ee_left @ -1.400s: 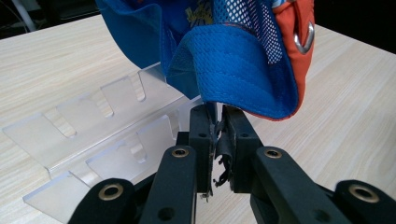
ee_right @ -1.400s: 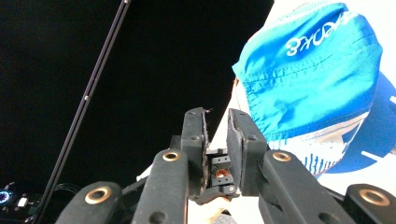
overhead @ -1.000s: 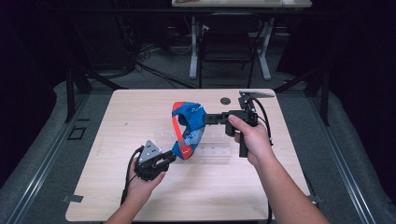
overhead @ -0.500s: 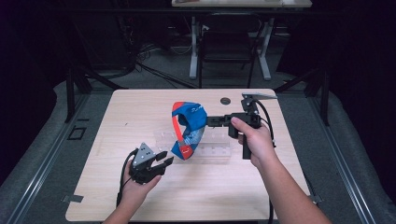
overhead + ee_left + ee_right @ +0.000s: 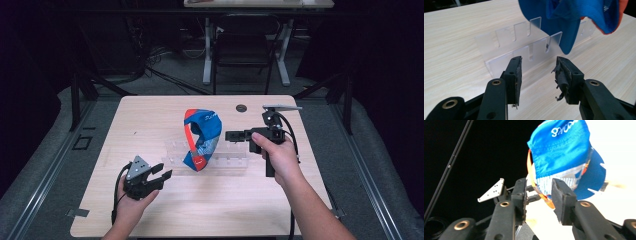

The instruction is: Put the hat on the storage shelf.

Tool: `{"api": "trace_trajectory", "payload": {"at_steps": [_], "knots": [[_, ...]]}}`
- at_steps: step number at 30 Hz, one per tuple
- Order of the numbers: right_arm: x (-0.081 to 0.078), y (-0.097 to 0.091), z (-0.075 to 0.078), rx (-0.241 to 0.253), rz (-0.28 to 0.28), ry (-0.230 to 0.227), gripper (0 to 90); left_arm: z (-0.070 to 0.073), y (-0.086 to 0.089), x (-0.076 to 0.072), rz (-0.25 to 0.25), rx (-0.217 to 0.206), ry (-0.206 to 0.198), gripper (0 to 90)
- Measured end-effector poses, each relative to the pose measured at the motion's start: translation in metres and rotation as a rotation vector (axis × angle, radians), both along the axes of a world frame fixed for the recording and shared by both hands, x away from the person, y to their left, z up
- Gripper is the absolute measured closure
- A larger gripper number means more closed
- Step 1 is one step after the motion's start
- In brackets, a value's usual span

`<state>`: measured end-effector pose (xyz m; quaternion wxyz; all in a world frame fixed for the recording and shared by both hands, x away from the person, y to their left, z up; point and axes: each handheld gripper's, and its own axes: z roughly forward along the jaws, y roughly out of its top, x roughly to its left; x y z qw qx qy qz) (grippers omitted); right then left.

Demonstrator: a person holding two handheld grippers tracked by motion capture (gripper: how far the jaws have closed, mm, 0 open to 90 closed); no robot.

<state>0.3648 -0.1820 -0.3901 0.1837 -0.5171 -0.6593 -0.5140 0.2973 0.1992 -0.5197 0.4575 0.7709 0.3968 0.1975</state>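
One blue cap, white lettering, perhaps "ooks"

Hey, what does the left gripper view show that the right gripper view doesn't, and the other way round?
Left gripper view: a clear slotted rack standing past the left tool, with nothing between its jaws. Right gripper view: white lettering on the blue and orange cap, a dark room behind it, and the right tool with the cap's rim just ahead of its jaws. Both: that cap, and a tool whose jaws stand open and have just been opening.
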Motion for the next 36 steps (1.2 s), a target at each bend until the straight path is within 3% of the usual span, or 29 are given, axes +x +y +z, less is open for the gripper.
{"api": "trace_trajectory", "payload": {"at_steps": [5, 10, 17, 20, 25, 33, 36], "knots": [[-0.007, -0.007, -0.005, -0.027, -0.026, -0.009, 57.7, -0.003, 0.012, -0.004, 0.022, -0.011, 0.025, 54.4], [-0.013, -0.015, -0.012, -0.034, -0.036, -0.010, 55.7, -0.009, 0.022, -0.008, 0.052, 0.000, 0.018, 51.8], [-0.028, -0.026, -0.026, -0.056, -0.048, -0.025, 55.3, -0.026, 0.035, -0.005, 0.062, 0.012, 0.035, 48.0], [-0.034, -0.031, -0.036, -0.055, -0.061, -0.033, 54.4, -0.029, 0.039, -0.003, 0.072, 0.002, 0.046, 47.0], [-0.044, -0.038, -0.051, -0.102, -0.073, -0.052, 53.9, -0.035, 0.043, 0.000, 0.082, -0.001, 0.089, 46.3], [-0.062, -0.045, -0.079, -0.169, -0.101, -0.077, 54.2, -0.039, 0.043, 0.002, 0.098, -0.015, 0.086, 47.5], [-0.067, -0.048, -0.094, -0.161, -0.104, -0.054, 54.5, -0.039, 0.042, 0.001, 0.093, -0.022, 0.082, 47.5]]}}
